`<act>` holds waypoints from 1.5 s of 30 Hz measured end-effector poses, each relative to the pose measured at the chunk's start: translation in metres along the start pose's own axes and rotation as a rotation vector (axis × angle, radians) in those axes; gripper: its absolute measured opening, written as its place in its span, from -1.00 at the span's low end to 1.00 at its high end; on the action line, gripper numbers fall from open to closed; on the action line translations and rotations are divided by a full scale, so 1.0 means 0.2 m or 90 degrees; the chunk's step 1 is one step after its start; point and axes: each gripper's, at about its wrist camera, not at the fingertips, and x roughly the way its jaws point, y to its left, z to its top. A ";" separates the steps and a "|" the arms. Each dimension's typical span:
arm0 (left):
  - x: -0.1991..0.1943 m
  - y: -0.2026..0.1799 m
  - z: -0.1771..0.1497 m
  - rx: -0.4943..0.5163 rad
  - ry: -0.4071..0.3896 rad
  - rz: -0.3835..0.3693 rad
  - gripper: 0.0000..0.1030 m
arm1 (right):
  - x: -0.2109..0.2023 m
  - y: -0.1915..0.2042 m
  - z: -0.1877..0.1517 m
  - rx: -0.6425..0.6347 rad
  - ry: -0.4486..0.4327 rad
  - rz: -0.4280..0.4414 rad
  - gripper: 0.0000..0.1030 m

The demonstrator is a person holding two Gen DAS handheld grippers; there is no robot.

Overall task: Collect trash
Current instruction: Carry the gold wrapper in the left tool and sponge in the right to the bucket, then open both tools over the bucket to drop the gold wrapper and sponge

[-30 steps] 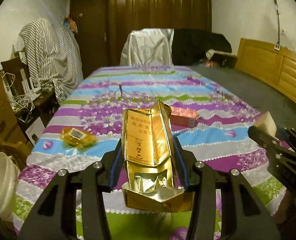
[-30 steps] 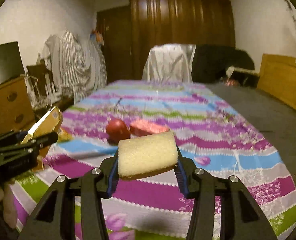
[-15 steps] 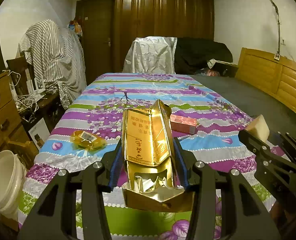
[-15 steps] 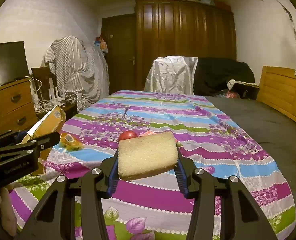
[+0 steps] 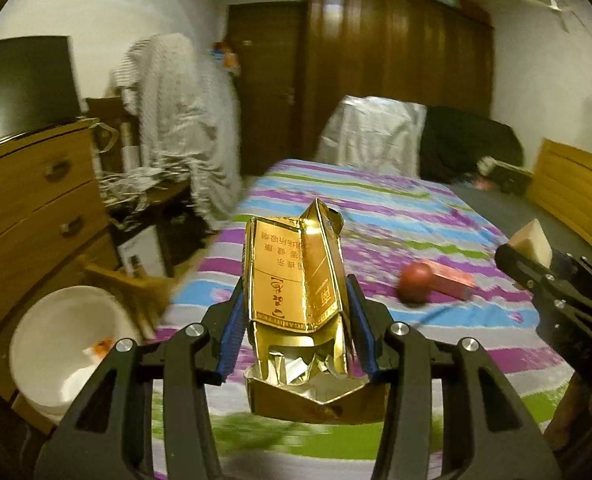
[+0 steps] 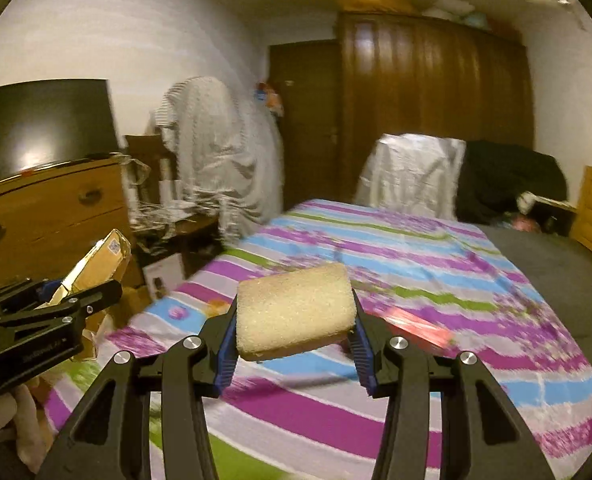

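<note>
My left gripper (image 5: 296,320) is shut on a crushed gold carton (image 5: 296,276) and holds it in the air over the near left corner of the bed. My right gripper (image 6: 294,328) is shut on a pale yellow sponge (image 6: 294,310) held above the bedspread. The right gripper and sponge (image 5: 532,240) show at the right of the left wrist view; the left gripper with the carton (image 6: 96,264) shows at the left of the right wrist view. A white bucket (image 5: 62,344) stands on the floor left of the bed.
A red ball (image 5: 416,288) and a red box (image 5: 448,278) lie on the striped bedspread (image 5: 376,208). A wooden dresser (image 5: 28,208) with a dark screen stands at left. A wooden stool (image 5: 132,296) is beside the bucket. A wardrobe (image 5: 396,72) is at the back.
Both grippers have swung left and pulled back from the bed with their loads. The bucket and dresser now fill more of the left wrist view.
</note>
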 end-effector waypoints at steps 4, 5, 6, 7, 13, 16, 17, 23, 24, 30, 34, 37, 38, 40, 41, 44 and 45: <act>-0.06 0.24 0.03 -0.023 -0.007 0.047 -0.13 | 0.10 0.27 0.10 -0.021 0.000 0.056 -0.05; -0.07 0.30 0.04 -0.028 -0.008 0.060 -0.13 | 0.12 0.34 0.12 -0.025 0.001 0.072 -0.05; -0.08 0.35 0.05 -0.031 -0.009 0.071 -0.13 | 0.14 0.41 0.15 -0.028 0.003 0.087 -0.05; -0.09 0.40 0.06 -0.034 -0.010 0.080 -0.13 | 0.16 0.47 0.16 -0.033 0.005 0.099 -0.05; -0.17 0.73 0.06 -0.066 -0.008 0.140 -0.13 | 0.28 0.90 0.29 -0.074 0.021 0.175 -0.05; -0.19 0.90 0.07 -0.083 0.002 0.169 -0.13 | 0.35 1.11 0.35 -0.093 0.040 0.211 -0.05; -0.20 0.97 0.07 -0.092 0.007 0.177 -0.13 | 0.39 1.19 0.37 -0.102 0.052 0.228 -0.05; -0.14 1.24 0.04 -0.100 0.066 0.208 -0.12 | 0.63 1.58 0.41 -0.148 0.141 0.302 -0.05; -0.11 1.27 0.03 -0.098 0.081 0.208 -0.12 | 0.68 1.63 0.40 -0.157 0.157 0.312 -0.05; 0.03 1.48 -0.07 -0.123 0.154 0.199 -0.12 | 1.00 1.91 0.32 -0.178 0.294 0.362 -0.05; 0.09 1.58 -0.14 -0.137 0.188 0.197 -0.12 | 1.17 2.00 0.23 -0.181 0.354 0.376 -0.05; 0.13 1.63 -0.19 -0.142 0.203 0.195 -0.12 | 1.23 2.04 0.17 -0.185 0.369 0.381 -0.05; 0.13 1.65 -0.19 -0.144 0.205 0.194 -0.12 | 1.25 2.04 0.16 -0.186 0.371 0.382 -0.05; 0.15 1.66 -0.20 -0.146 0.208 0.193 -0.12 | 1.27 2.05 0.14 -0.187 0.374 0.384 -0.05; 0.15 1.67 -0.20 -0.148 0.209 0.192 -0.12 | 1.28 2.07 0.14 -0.189 0.375 0.385 -0.05; 0.17 1.68 -0.21 -0.150 0.210 0.193 -0.11 | 1.29 2.05 0.12 -0.192 0.377 0.388 -0.05; 0.17 1.69 -0.21 -0.150 0.209 0.195 -0.07 | 1.29 2.05 0.12 -0.192 0.377 0.389 -0.04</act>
